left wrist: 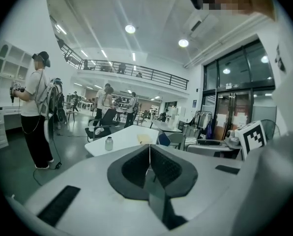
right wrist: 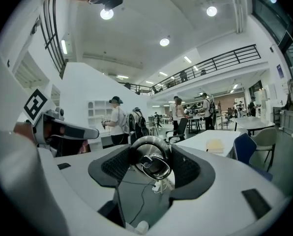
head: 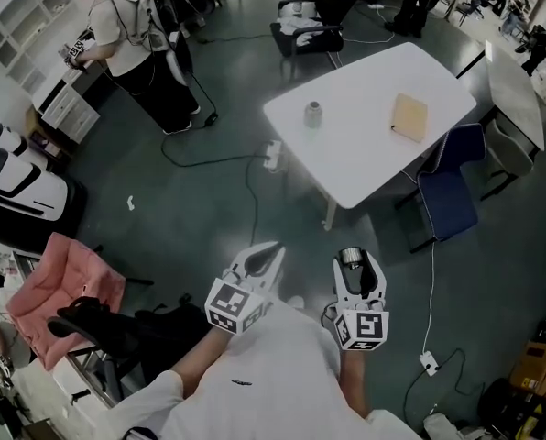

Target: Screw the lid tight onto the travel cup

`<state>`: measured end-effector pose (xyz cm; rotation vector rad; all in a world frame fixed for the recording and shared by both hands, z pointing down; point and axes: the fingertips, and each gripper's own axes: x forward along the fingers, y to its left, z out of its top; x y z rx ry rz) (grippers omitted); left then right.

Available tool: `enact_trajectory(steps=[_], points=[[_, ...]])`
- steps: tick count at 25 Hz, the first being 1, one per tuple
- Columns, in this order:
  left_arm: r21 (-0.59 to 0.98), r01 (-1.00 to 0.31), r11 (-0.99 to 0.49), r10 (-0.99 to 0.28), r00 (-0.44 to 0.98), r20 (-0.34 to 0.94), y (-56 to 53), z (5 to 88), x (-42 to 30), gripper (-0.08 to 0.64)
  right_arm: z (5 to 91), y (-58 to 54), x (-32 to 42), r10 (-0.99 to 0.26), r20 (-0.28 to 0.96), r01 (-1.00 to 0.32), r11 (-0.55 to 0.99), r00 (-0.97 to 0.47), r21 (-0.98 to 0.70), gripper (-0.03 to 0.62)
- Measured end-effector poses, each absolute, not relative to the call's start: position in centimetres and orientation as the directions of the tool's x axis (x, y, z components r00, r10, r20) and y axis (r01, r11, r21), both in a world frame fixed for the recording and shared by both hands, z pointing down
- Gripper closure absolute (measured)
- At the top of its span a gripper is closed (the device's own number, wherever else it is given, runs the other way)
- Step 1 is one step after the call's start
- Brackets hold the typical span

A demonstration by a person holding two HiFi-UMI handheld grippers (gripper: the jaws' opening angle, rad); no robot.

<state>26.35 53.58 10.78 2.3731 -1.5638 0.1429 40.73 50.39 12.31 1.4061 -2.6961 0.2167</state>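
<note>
The travel cup [head: 312, 114], small and grey, stands on the white table [head: 365, 154] well ahead of me; in the left gripper view the cup [left wrist: 108, 143] shows far beyond the jaws. My right gripper [head: 351, 262] is shut on the round metal lid [head: 351, 258]. In the right gripper view the lid [right wrist: 151, 156], with a wire ring on its face, sits pinched between the two dark pads of the gripper [right wrist: 151, 163]. My left gripper [head: 269, 255] is shut with nothing in it; its pads meet at the gripper's tip [left wrist: 149, 157]. Both grippers hover over the floor, short of the table.
A tan pad [head: 409, 117] lies on the table right of the cup. A blue chair [head: 447, 198] stands at the table's near right corner. A power strip [head: 273, 155] and cables lie on the floor. A person [head: 131, 35] stands at far left; a pink chair [head: 58, 287] sits near left.
</note>
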Motion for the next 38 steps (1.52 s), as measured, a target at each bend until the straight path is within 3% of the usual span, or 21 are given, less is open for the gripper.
enact_trajectory(steps=[9, 20, 30, 38], points=[[0.23, -0.904, -0.362, -0.881, 0.412, 0.231, 46.4, 12.1, 24.4, 0.555, 13.4, 43.8, 38.3, -0.792, 0.176, -0.809, 0.584, -0.585, -0.065, 0.341], [0.253, -0.897, -0.364, -0.873, 0.423, 0.244, 30.0, 12.4, 16.7, 0.555, 12.8, 27.7, 29.5, -0.764, 0.198, -0.785, 0.618, -0.614, -0.046, 0.341], [0.237, -0.844, -0.48, -0.808, 0.531, 0.256, 14.7, 11.2, 10.3, 0.555, 11.5, 12.4, 22.5, -0.806, 0.211, -0.829, 0.556, -0.554, -0.055, 0.341], [0.235, -0.822, -0.518, -0.782, 0.567, 0.259, 8.5, 12.0, 7.1, 0.555, 12.0, 6.6, 18.9, -0.813, 0.232, -0.841, 0.539, -0.534, -0.043, 0.341]])
